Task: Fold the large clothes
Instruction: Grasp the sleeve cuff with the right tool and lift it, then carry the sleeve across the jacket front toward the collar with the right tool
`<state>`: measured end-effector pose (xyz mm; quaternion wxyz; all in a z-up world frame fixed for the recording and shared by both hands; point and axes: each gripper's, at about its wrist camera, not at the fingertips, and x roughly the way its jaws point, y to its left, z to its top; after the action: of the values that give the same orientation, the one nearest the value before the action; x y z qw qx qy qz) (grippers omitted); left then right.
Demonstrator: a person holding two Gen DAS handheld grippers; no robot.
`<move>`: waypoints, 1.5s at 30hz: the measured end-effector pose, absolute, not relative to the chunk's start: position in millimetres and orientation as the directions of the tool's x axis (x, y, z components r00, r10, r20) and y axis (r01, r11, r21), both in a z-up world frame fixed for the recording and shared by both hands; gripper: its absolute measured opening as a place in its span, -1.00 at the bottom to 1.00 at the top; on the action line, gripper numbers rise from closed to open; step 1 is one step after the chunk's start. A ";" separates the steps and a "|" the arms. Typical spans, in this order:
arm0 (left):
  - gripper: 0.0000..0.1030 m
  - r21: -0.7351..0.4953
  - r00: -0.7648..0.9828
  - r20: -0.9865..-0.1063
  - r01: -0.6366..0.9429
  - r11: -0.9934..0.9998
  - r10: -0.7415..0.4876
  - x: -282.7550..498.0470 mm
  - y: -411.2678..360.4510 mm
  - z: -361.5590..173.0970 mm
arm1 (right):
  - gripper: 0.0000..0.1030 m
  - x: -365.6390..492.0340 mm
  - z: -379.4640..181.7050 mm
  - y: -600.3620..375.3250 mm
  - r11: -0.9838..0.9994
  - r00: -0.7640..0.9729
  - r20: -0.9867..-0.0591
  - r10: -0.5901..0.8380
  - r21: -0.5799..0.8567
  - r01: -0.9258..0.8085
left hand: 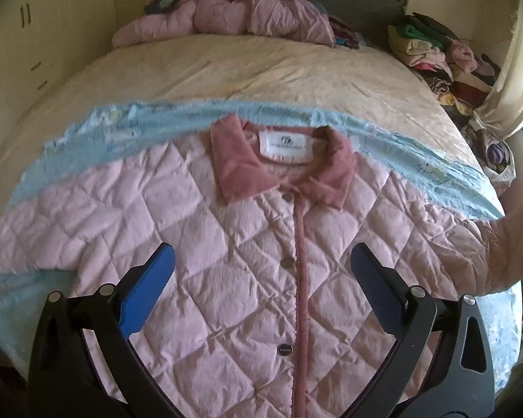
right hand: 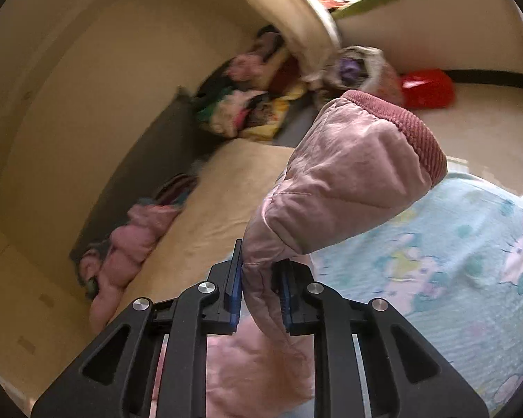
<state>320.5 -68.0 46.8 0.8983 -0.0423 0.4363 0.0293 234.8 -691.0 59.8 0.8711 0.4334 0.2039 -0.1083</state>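
Note:
A pink quilted jacket (left hand: 226, 244) lies front up and buttoned on a light blue printed blanket (left hand: 177, 118) on the bed, its darker pink collar (left hand: 282, 163) at the far side. My left gripper (left hand: 261, 278) is open and hovers above the jacket's chest, holding nothing. My right gripper (right hand: 259, 278) is shut on the jacket's right sleeve (right hand: 334, 188) and holds it lifted, the ribbed cuff (right hand: 415, 132) pointing up. The lifted sleeve also shows at the right of the left wrist view (left hand: 505, 240).
A cream sheet (left hand: 261, 69) covers the far half of the bed. Another pink jacket (left hand: 233, 17) lies bunched by the dark headboard. Piles of mixed clothes (left hand: 442, 59) sit at the far right. Cream cupboards (left hand: 35, 35) stand left. A red object (right hand: 427, 88) lies on the floor.

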 end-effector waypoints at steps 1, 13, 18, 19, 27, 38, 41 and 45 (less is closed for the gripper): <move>0.84 -0.047 0.624 -0.781 -0.084 0.995 0.016 320.8 -69.3 52.8 | -0.68 237.0 66.7 -686.4 0.609 0.898 -0.440 0.000 0.712 0.349; 0.84 -0.060 0.681 -0.733 -0.059 0.996 -0.004 317.5 -65.0 95.7 | -0.69 275.3 162.3 -590.6 0.732 0.919 -0.360 0.158 0.668 0.136; 0.84 -0.111 0.679 -0.732 -0.052 0.992 -0.046 314.5 -46.8 97.7 | -0.69 282.8 188.7 -540.2 0.756 0.911 -0.340 0.233 0.652 0.050; 0.84 -0.116 0.683 -0.729 -0.046 0.992 -0.054 313.1 -42.9 97.6 | -0.69 283.9 193.2 -529.4 0.760 0.909 -0.338 0.244 0.649 0.037; 0.84 -0.144 0.694 -0.719 -0.103 0.984 -0.032 302.8 0.3 78.0 | -0.69 294.1 204.8 -433.8 0.828 0.874 -0.376 0.307 0.558 -0.050; 0.84 -0.336 0.703 -0.697 -0.147 0.930 -0.141 308.4 62.3 35.1 | -0.69 301.9 182.6 -341.3 0.883 0.843 -0.432 0.319 0.458 -0.100; 0.84 -0.379 0.697 -0.700 -0.179 0.908 -0.155 312.1 79.6 18.4 | -0.69 306.6 171.4 -321.3 0.900 0.837 -0.449 0.312 0.423 -0.108; 0.84 -0.401 0.693 -0.702 -0.197 0.895 -0.162 314.0 93.1 8.3 | -0.69 312.4 149.1 -294.9 0.910 0.818 -0.479 0.319 0.396 -0.123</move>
<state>314.0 93.1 8.3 0.8912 -0.2293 0.3914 0.0098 312.4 -294.9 149.1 0.9370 0.1763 0.2777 0.1178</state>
